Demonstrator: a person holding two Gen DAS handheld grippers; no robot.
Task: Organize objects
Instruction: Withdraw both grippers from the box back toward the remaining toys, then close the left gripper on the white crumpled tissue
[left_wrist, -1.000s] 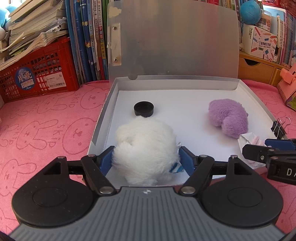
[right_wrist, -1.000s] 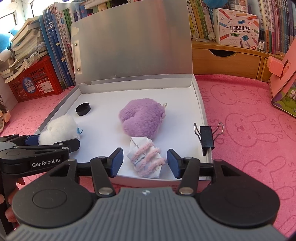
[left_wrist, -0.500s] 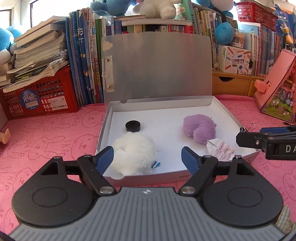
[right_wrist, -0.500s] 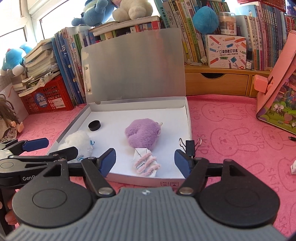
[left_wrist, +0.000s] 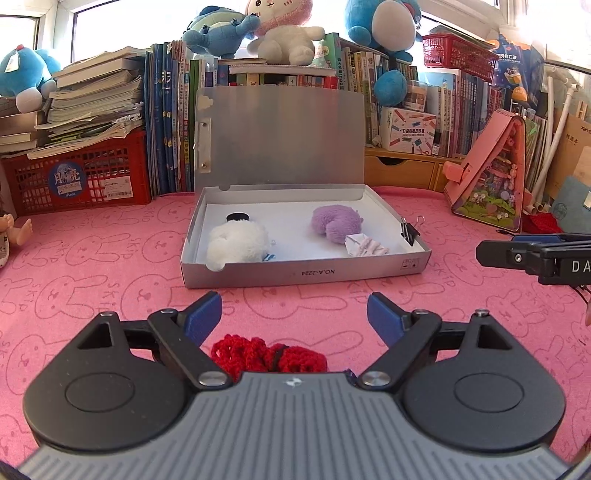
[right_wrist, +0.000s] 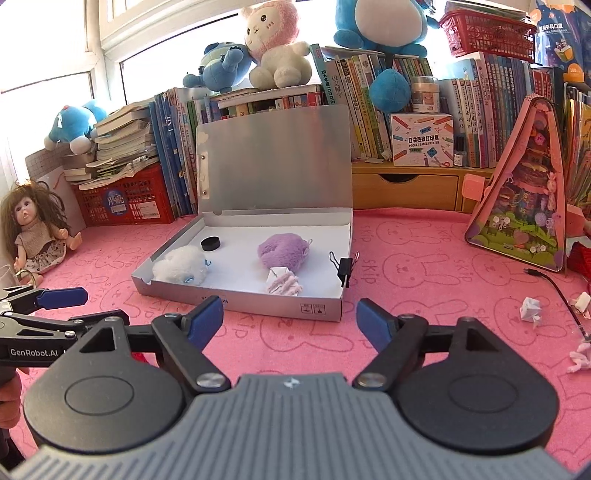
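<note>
Both tools had just been opening: the left gripper (left_wrist: 294, 314) and right gripper (right_wrist: 290, 320) stood wide with nothing between the jaws, near the silver box (left_wrist: 306, 272) holding the white plush (left_wrist: 238, 245), purple plush (left_wrist: 335, 223) and folded paper (left_wrist: 364, 246). The red knitted piece (left_wrist: 267, 356) lay on the near mat just under the left tool. A careless reach could have snagged that yarn or nudged the light box askew.

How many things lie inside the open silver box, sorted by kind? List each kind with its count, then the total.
Fluffy plush toys: 2, white and purple
Black round cap: 1
Folded paper piece: 1
Black binder clip, on the right wall: 1
Total: 5
</note>
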